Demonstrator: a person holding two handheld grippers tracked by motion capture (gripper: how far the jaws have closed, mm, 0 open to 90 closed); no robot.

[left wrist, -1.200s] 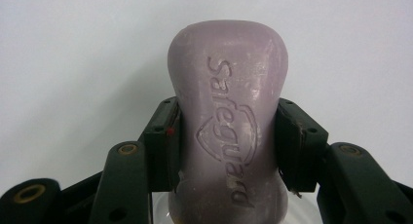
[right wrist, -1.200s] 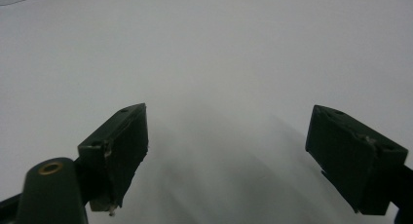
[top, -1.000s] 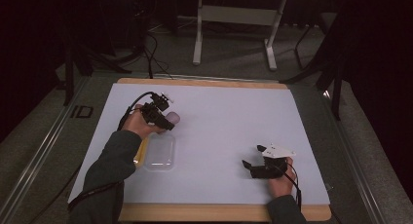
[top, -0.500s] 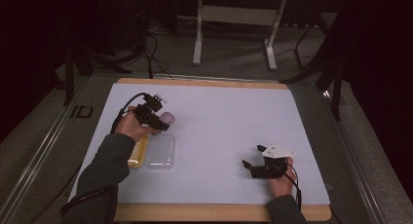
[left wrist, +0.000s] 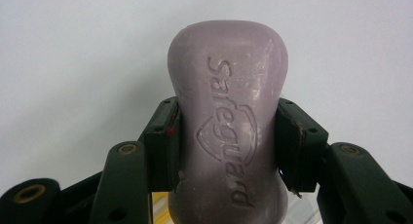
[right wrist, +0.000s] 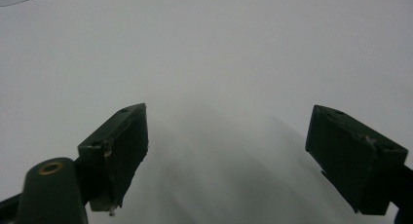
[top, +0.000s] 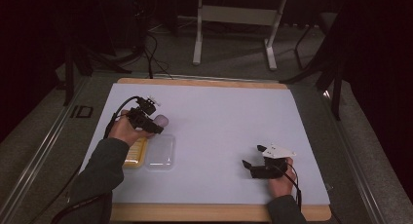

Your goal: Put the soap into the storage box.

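Soap (left wrist: 228, 131) | clamped between left gripper (left wrist: 228, 146) pads | seemingly above table (top: 219, 112)

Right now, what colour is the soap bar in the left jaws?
Pale lilac-purple; the soap bar shows best in the left gripper view.

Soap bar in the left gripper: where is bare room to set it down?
The white sheet is bare between the clear tray and right gripper, and along its far edge. It is crowded around the tray under the left gripper holding the soap bar.
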